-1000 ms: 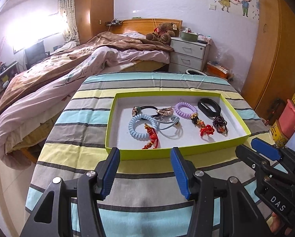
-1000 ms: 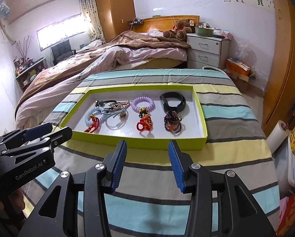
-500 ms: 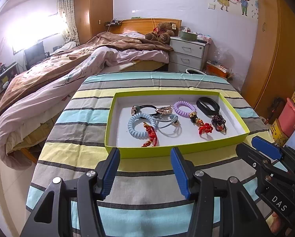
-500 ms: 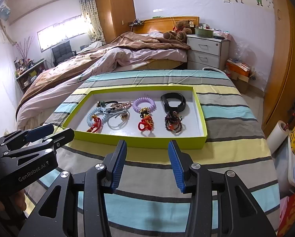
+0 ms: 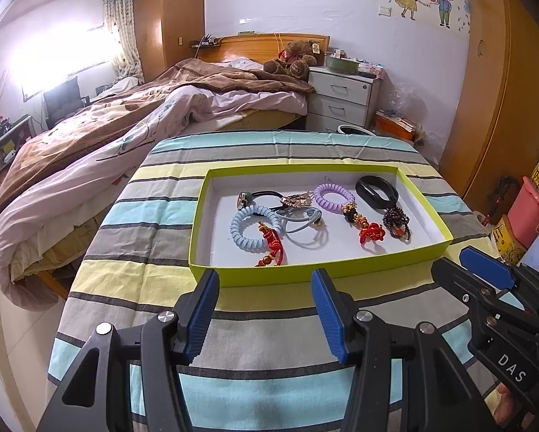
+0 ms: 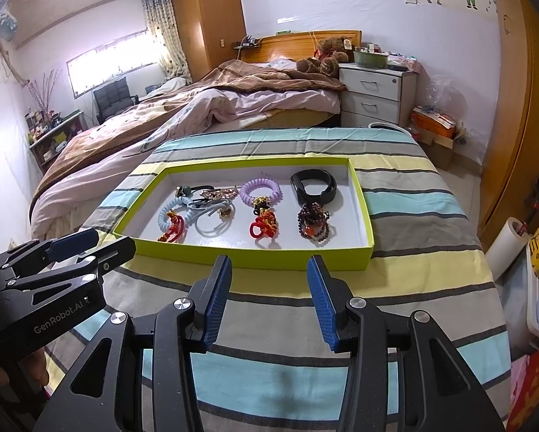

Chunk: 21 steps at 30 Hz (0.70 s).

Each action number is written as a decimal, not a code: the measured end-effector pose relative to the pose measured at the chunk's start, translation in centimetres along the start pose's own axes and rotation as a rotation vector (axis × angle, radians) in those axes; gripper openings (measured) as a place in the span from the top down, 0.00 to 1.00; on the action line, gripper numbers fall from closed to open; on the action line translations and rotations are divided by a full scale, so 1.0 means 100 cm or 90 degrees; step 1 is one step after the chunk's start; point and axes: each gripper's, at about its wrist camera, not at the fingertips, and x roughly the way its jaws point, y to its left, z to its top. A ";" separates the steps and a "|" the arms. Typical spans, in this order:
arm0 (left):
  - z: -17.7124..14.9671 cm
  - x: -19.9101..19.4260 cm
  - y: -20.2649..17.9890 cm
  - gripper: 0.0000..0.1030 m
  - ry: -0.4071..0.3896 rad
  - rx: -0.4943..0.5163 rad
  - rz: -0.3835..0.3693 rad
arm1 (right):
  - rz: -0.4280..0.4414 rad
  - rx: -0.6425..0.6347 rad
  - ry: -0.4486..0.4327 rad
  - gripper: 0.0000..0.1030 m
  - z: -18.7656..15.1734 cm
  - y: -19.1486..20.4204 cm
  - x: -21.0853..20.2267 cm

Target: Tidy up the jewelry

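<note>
A lime-green tray [image 5: 421,252] [image 6: 363,194] sits on the striped table and holds several pieces: a blue coil band [image 5: 249,228] [image 6: 166,212], a red knot bracelet [image 5: 272,244], a purple coil band [image 5: 332,197] [image 6: 260,190], a black band [image 5: 375,189] [image 6: 312,183], a dark bead bracelet [image 5: 397,221] [image 6: 312,221], and grey hair ties [image 5: 303,216]. My left gripper [image 5: 266,309] is open and empty, just short of the tray's near edge. My right gripper [image 6: 267,293] is open and empty, also short of the tray.
The striped tablecloth [image 5: 269,352] covers the table. A bed [image 5: 125,136] lies beyond on the left, a white nightstand [image 5: 341,97] behind. Boxes and a red container [image 5: 527,212] stand off the table's right edge.
Both grippers have drawn back slightly from the tray and stay open. The jewelry has not moved.
</note>
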 end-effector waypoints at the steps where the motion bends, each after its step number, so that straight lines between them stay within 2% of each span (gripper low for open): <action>1: 0.000 0.000 0.000 0.49 0.000 0.001 -0.001 | 0.000 0.000 -0.001 0.57 0.000 -0.001 -0.001; 21: 0.000 0.000 0.000 0.49 0.002 0.001 -0.001 | -0.003 0.005 -0.001 0.57 0.000 -0.002 -0.002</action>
